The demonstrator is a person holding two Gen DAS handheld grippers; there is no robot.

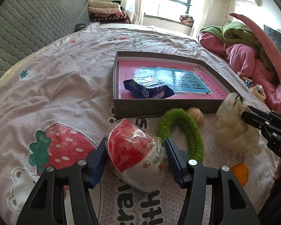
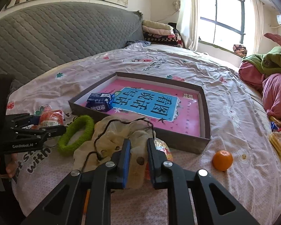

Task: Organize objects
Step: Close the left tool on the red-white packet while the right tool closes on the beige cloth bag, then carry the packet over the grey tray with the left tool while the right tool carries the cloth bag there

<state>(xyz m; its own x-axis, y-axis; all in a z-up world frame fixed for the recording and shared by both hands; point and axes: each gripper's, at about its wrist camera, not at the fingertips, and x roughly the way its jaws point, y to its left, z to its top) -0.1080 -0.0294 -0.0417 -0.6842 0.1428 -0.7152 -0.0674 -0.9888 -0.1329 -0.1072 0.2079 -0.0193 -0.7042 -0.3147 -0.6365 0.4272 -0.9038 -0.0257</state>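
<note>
Wrapped red-and-white bowl point(image 1: 135, 154) lies on the bed just before the shallow box point(image 1: 164, 106), between the pads of the left gripper point(image 1: 135, 150), which press its sides. Right gripper point(image 2: 138, 150) is pinched shut on the cream gauzy cloth point(image 2: 121, 131). Both grips should be firm before lifting, since the slick wrap may slip and the limp cloth will trail over the box rim.

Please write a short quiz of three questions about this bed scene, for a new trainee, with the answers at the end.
1. True or false: the orange tangerine lies inside the shallow dark cardboard box.
2. What does the left gripper have between its fingers?
A. the fuzzy green ring
B. the red and white plastic-wrapped bowl
C. the dark blue snack packet
3. Fill in: the right gripper is closed on the cream gauzy ____.

Key: 1 false, it lies on the sheet beside the box; 2 B; 3 cloth.
</note>
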